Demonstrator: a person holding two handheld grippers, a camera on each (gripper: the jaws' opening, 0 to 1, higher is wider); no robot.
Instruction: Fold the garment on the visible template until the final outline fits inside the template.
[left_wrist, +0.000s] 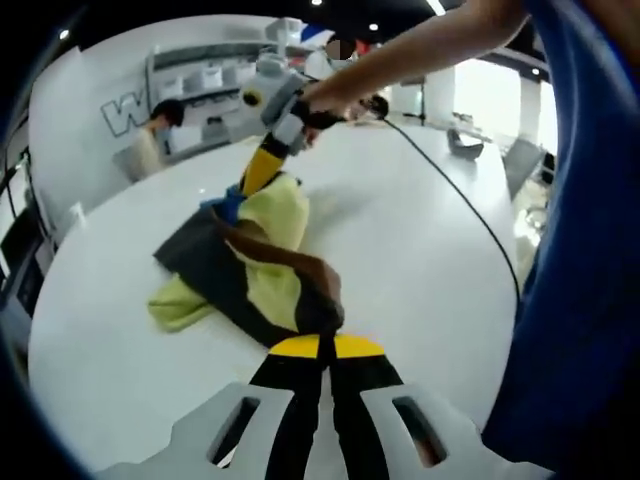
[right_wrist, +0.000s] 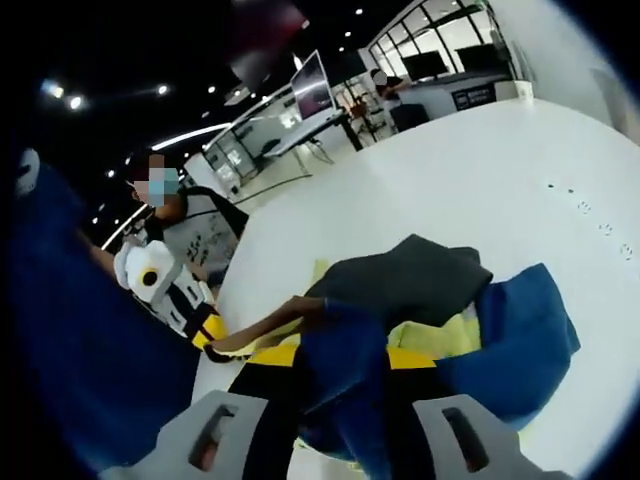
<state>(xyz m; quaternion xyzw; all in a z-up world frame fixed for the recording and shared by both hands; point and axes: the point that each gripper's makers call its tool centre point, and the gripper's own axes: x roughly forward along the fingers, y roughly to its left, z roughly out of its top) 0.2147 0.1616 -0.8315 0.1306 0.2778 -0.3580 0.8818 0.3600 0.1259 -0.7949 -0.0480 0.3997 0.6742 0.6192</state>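
The garment (left_wrist: 255, 265) is lying bunched on the white worktop (left_wrist: 420, 260), held at two ends and partly lifted, a soft crumpled heap of yellow, dark grey, brown and blue panels.

Nearest in the left gripper view, the left tool (left_wrist: 320, 345) is clenching a brown and dark corner of the cloth between its yellow-tipped black jaws. In the right gripper view, the right tool (right_wrist: 340, 360) is gripping a blue fold that is draping over both jaws, with grey and pale yellow cloth lying just beyond it. The left tool (right_wrist: 205, 330) is showing there too, with a thin brown strip of fabric running to it.

Farther off in the left gripper view, the right tool (left_wrist: 240, 195) is meeting the blue edge at the heap's far end, a bare forearm behind it.

The risks, as I judge them: the fabric is looking thin and limp, so layers may be sliding over each other and a pinch may be catching several at once, giving a lopsided fold. Pulling the two ends apart may be stretching the thin strip rather than spreading the body. No template outline is readable under the cloth, so judging the fit is uncertain. The worktop is smooth and glossy, so the heap could be dragged rather than folded.
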